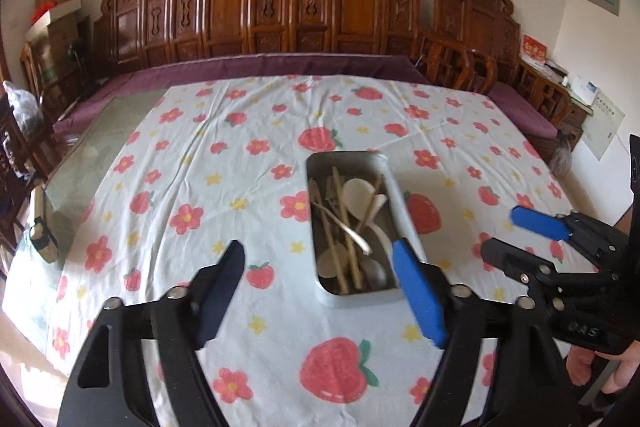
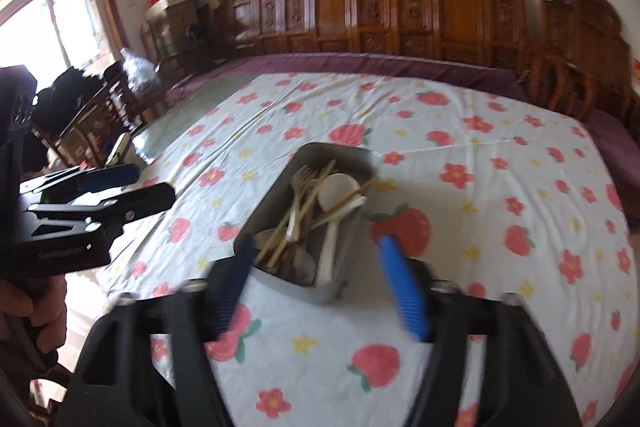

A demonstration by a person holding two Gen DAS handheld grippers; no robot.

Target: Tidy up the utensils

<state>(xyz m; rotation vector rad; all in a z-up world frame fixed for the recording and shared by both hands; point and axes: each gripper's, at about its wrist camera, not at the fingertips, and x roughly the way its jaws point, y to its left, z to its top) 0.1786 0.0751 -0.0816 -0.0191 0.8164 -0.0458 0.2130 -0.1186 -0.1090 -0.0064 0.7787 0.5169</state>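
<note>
Left view: my left gripper [image 1: 320, 291] is spread wide and empty, the metal tray [image 1: 320, 163] at frame centre by its blue finger. Utensils [image 1: 352, 227] lie tangled; I risk dragging several.

Right view: right gripper [image 2: 320, 279] wide, empty, straddling the tray's near end [image 2: 296, 287]. Motion blur; I could knock it.

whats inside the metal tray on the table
The metal tray holds a jumbled pile: wooden chopsticks, white plastic spoons, a metal spoon and a fork. The pile covers the tray's floor, so anything under it cannot be seen.
</note>
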